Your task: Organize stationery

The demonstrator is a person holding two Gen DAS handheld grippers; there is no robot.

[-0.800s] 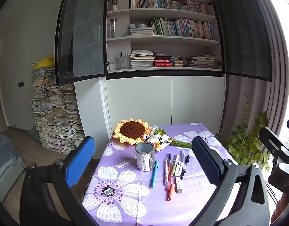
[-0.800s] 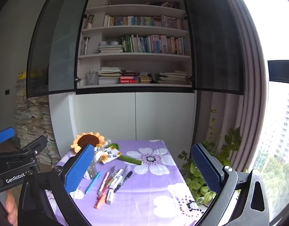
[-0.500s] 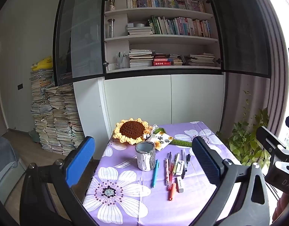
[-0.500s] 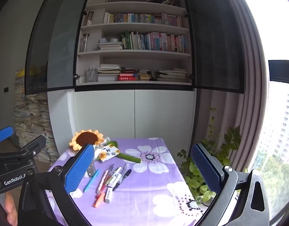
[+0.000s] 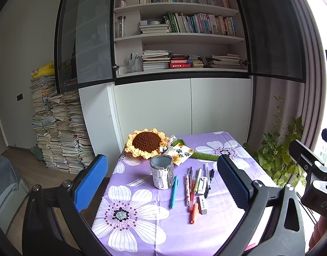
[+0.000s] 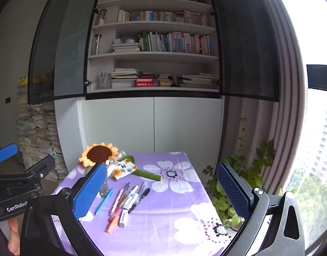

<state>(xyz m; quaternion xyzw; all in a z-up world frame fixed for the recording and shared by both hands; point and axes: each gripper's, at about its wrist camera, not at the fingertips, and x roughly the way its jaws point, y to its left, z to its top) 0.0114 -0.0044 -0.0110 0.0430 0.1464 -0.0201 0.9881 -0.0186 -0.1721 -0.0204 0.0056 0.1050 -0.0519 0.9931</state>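
Note:
Several pens and markers [image 5: 197, 182] lie side by side on a purple flowered tablecloth [image 5: 142, 217], with a teal pen [image 5: 173, 192], an orange marker [image 5: 193, 213] and a white eraser [image 5: 202, 204]. A grey spotted pen cup [image 5: 162, 172] stands upright left of them. My left gripper [image 5: 163, 183] is open and empty, held above the near table. My right gripper [image 6: 163, 192] is open and empty, above the table's right half. The pens also show in the right wrist view [image 6: 129, 198], with the cup [image 6: 103, 188] mostly hidden behind my left finger.
A crocheted sunflower [image 5: 146, 142] with a green stem [image 5: 202, 155] and a printed card [image 5: 182, 153] lie at the table's far end. A white cabinet under bookshelves [image 5: 180, 106] stands behind. A potted plant [image 5: 278, 153] is right, paper stacks [image 5: 61, 132] left.
Both grippers have moved slightly closer to the table and tilted down a little; the table objects sit larger in view. Both stay open and empty.

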